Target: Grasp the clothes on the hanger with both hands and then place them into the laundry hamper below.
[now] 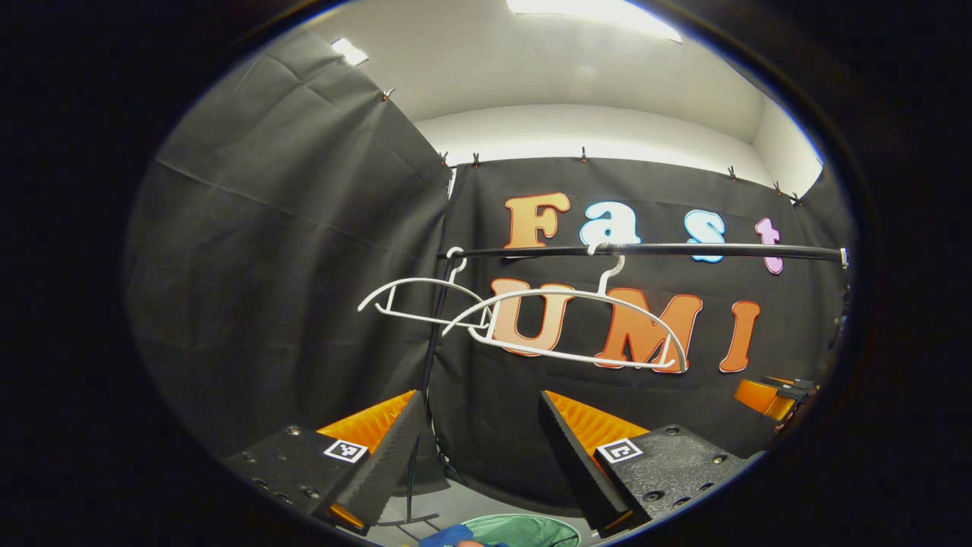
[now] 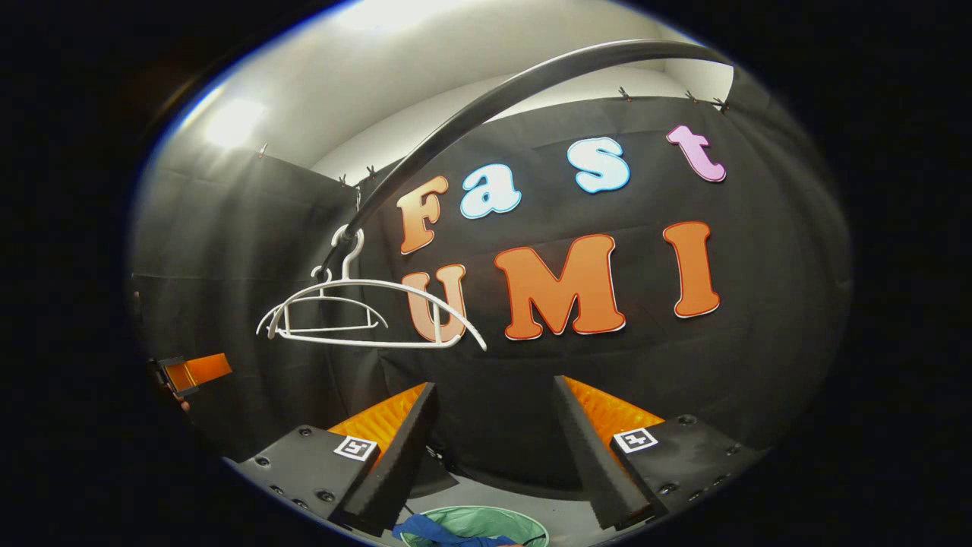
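Two bare white hangers, the nearer hanger [image 1: 566,323] and the farther hanger [image 1: 421,300], hang on a black rail [image 1: 645,249]; the right gripper view has the same hangers [image 2: 364,315] under the rail [image 2: 486,106]. A green laundry hamper [image 1: 524,529] sits on the floor below, with blue cloth [image 1: 456,536] at its rim. The hamper [image 2: 478,524] and the blue cloth [image 2: 433,529] also appear in the right gripper view. My left gripper [image 1: 478,425] is open and holds nothing. My right gripper [image 2: 493,414] is open too, also with nothing between its fingers. Both are raised above the hamper.
The rail's black upright pole [image 1: 429,357] runs down to a base on the grey floor [image 1: 471,501]. Black cloth walls close in the booth behind and to the left. The other gripper [image 1: 774,395] shows at the far right of the left gripper view, and at the left edge [image 2: 190,372] of the right one.
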Tool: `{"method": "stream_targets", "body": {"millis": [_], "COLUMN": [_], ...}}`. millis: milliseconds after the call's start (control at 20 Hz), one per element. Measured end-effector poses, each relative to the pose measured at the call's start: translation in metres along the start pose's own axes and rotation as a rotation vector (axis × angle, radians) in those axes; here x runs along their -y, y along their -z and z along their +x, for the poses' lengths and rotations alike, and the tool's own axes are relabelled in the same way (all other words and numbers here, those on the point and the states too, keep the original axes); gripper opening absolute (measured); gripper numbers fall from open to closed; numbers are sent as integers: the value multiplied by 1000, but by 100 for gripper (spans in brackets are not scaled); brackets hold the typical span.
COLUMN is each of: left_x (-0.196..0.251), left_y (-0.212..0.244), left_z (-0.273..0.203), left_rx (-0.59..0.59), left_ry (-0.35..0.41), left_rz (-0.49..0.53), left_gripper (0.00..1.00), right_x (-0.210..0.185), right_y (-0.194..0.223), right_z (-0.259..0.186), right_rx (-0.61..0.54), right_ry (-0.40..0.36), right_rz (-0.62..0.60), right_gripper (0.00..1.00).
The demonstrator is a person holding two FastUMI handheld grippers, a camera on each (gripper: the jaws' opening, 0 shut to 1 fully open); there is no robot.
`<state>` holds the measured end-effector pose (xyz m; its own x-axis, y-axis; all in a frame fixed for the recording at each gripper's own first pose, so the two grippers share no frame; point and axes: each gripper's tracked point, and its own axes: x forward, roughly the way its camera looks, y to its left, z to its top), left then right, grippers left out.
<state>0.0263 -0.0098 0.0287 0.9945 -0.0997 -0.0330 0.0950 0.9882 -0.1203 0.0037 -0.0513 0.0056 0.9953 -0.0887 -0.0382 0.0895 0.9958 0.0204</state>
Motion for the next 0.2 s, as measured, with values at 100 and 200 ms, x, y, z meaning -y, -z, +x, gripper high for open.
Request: {"method": "stream_targets", "body": {"millis": [100,200], "left_x": [0,3], "left_y": [0,-2], "left_z": [0,-2], "left_rx": [1,-3], "left_ry": [1,2], "left_rz": [3,6], "left_gripper": [95,95], "right_x": [-2,-3], "right_y": [-1,0], "right_z": [2,4], "right_rx": [2,1], "right_ry": [0,0], "right_rz": [-2,-1], "right_gripper": [98,98]}}
